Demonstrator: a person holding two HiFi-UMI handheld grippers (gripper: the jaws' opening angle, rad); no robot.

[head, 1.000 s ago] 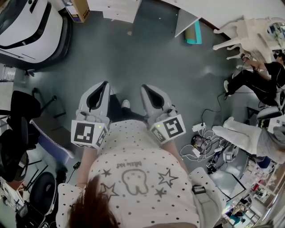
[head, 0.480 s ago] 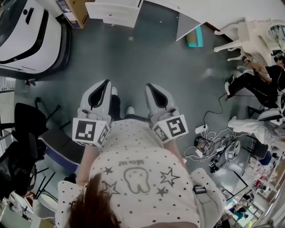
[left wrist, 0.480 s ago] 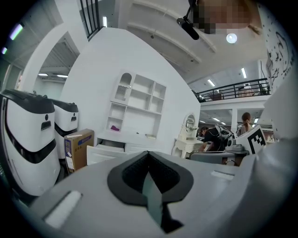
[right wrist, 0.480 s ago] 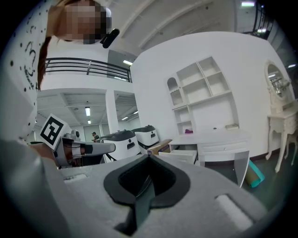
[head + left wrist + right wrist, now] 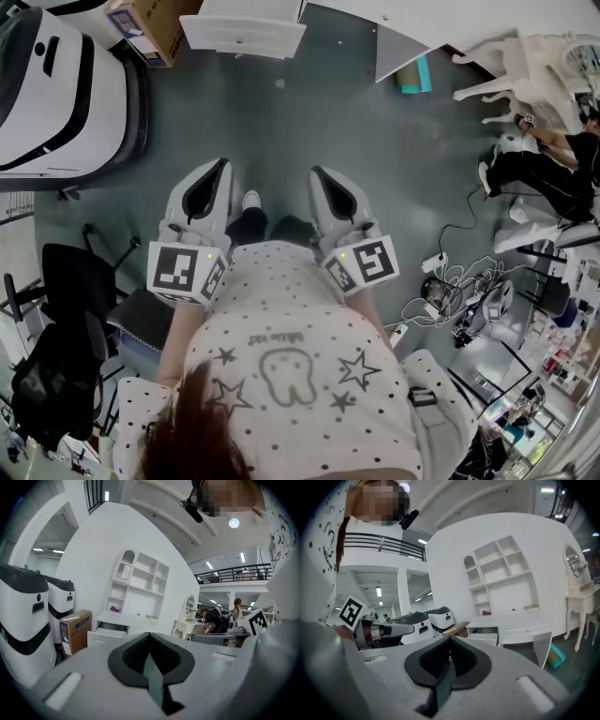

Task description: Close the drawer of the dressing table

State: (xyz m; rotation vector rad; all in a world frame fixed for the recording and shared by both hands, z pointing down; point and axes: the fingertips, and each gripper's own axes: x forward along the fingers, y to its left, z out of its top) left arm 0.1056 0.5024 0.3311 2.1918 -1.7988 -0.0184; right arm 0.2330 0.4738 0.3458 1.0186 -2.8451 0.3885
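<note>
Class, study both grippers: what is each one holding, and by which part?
Nothing is held: the left gripper and the right gripper are both shut with nothing between their jaws.

The white open drawer looks like smooth painted wood; the brown cardboard box is matt; the grey floor is dull.

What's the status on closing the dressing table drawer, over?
Left tool and right tool both shut, empty. White pulled-out drawer open, far ahead across grey floor. Brown cardboard box beside it, off the path.
</note>
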